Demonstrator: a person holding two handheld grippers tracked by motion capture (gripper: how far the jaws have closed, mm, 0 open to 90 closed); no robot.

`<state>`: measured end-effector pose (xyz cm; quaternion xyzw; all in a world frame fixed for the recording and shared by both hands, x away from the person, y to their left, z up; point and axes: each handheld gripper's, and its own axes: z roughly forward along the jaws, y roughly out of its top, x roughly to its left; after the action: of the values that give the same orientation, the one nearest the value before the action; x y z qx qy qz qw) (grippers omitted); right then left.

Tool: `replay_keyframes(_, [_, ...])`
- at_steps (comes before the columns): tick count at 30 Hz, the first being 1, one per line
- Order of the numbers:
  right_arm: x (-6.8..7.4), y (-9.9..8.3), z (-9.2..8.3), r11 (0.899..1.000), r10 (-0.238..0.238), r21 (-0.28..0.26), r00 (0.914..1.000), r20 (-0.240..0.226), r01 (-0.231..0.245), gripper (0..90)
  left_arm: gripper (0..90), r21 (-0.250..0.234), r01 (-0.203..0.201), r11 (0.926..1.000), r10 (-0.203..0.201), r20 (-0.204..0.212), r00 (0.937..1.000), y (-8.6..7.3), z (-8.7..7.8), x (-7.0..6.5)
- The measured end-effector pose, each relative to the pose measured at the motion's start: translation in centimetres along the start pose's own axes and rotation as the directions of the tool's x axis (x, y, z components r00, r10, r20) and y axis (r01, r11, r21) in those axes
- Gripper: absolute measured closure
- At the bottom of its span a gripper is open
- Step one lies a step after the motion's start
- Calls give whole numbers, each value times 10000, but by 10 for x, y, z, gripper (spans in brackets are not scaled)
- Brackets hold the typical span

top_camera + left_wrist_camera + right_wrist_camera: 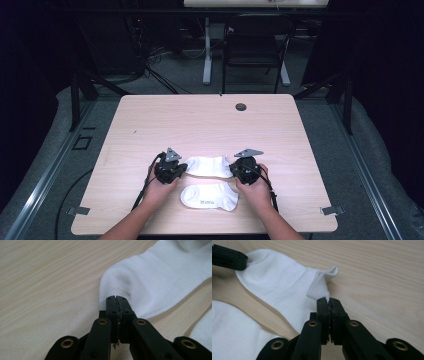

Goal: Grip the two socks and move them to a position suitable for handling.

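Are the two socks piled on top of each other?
No, the far sock and the near sock lie apart with bare table between them, and each gripper pinches one end of the far one.

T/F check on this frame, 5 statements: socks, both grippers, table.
1. Two white socks lie on the table. True: a far sock and a near sock.
2. The left gripper is wide open above the far sock. False: its jaws are shut on that sock's rounded end.
3. The right gripper is clamped on the far sock's ribbed cuff. True: the cuff edge puckers up at its jaws.
4. The near sock is held by one of the grippers. False: it lies free on the table between the person's hands.
5. The far sock is bright red. False: it is white.
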<state>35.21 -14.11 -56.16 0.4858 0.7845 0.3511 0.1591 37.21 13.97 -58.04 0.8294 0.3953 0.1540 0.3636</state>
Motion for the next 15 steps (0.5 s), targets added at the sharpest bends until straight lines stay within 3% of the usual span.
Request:
replay_keyframes(6, [-4, -6, 6, 9995, 160, 276, 9999, -23, -159, 846, 891, -24, -80, 10000, 80, -29, 10000, -1, -1, -1])
replay_keyframes(10, [-6, -2, -1, 9995, 307, -116, 9995, -21, -307, 784, 891, -35, -2, 10000, 2, -21, 10000, -2, -1, -1])
replay_keyframes(15, [-1, 7, -11, 9979, 182, -623, 9996, -198, -194, 806, 891, -33, 3, 10000, -3, -23, 10000, -2, -1, -1])
